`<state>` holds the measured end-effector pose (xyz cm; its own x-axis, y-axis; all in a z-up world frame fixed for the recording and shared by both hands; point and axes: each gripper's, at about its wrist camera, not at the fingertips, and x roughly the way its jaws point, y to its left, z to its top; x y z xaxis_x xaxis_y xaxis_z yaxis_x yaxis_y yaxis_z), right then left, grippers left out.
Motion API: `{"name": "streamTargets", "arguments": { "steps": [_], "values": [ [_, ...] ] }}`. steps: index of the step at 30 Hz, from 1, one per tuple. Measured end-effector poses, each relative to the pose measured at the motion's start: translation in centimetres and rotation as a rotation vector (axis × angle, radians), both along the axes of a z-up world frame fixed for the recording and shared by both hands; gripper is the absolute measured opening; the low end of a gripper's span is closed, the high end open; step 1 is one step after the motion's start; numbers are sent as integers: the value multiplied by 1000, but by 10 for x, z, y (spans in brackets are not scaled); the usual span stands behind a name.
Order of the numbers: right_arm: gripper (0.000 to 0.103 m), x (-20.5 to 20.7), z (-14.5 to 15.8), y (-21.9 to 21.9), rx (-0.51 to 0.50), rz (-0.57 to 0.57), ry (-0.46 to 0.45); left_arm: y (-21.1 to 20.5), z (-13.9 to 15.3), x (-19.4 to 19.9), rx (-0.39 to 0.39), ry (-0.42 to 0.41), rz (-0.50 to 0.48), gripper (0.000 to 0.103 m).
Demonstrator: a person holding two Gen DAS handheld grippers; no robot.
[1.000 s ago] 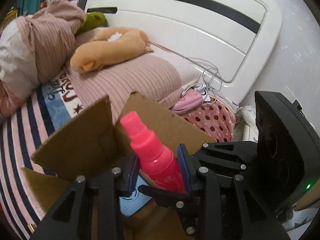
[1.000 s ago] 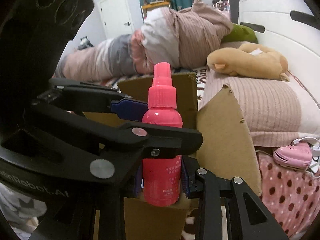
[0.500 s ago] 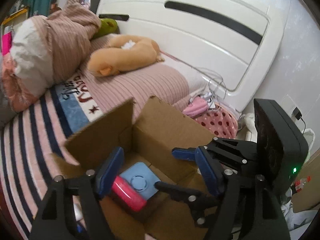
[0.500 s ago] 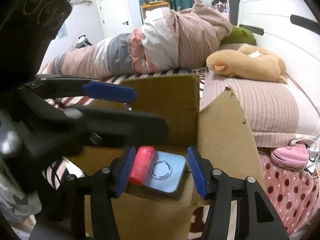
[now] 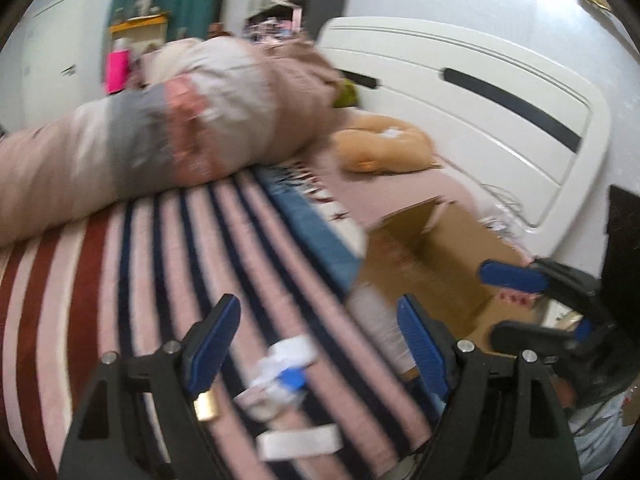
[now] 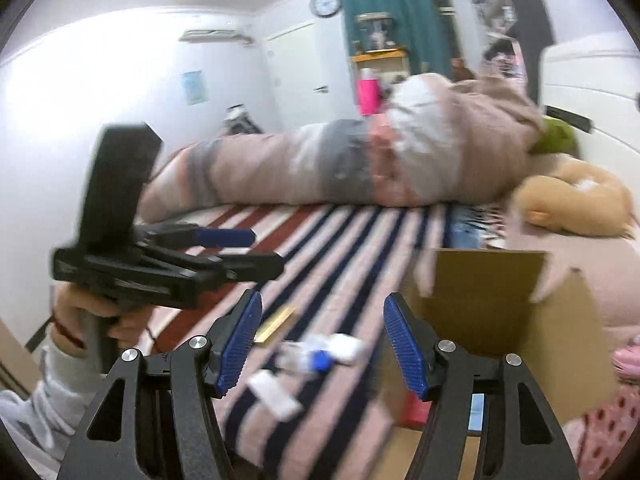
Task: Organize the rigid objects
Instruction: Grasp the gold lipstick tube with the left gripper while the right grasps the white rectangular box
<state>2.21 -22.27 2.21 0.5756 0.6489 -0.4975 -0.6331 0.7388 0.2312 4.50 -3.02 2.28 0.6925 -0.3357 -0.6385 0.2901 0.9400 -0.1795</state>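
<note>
Left gripper (image 5: 312, 344), right gripper (image 6: 322, 340): both apart, empty; white bits (image 6: 344, 346), gold bar (image 6: 276, 324) on bed beside box (image 6: 488, 296); risk: blurred sweep knocks bits away

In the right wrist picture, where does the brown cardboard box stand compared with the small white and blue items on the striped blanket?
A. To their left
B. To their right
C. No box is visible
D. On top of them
B: the open brown cardboard box stands right of the small white and blue items, which lie on the striped blanket between the right claw's open fingers.
</note>
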Motion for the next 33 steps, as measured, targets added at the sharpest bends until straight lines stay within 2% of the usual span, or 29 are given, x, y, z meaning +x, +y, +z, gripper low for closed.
{"name": "streamTargets", "arguments": {
  "steps": [4,7,8,11,13,16,18,19,22,24,26,27,28,29,31,33],
  "values": [
    [61,-9,-17,47,25,93,73,48,-39,-14,1,43,70,78],
    [70,-15,-40,71,39,119,125,73,-70,-18,-4,89,100,78],
    [70,-16,-46,76,28,123,128,79,-82,-18,0,106,109,78],
    [70,-15,-81,97,-31,153,177,90,-111,-14,13,149,120,78],
    [70,-6,-115,104,-53,165,254,95,-127,-11,9,171,123,78],
    [70,2,-147,111,-159,150,264,97,-154,0,-1,203,132,78],
    [67,6,-157,114,-211,164,259,95,-168,9,-16,208,128,78],
    [63,8,-163,116,-230,191,266,95,-174,13,-30,205,126,78],
    [61,10,-172,123,-289,268,274,93,-188,26,-65,208,135,78],
    [56,9,-178,130,-342,305,262,89,-193,32,-55,191,140,77],
    [50,10,-181,138,-374,322,254,85,-193,34,-18,177,151,66],
    [48,10,-183,141,-382,326,246,84,-194,35,8,177,167,55],
    [42,9,-183,144,-381,325,235,84,-195,37,28,178,182,44],
    [36,7,-183,143,-377,319,235,86,-195,39,37,178,191,40],
    [32,6,-181,143,-366,291,245,91,-193,35,18,178,185,15],
    [32,4,-179,139,-364,258,247,92,-190,30,35,190,179,15]
  ]
}}
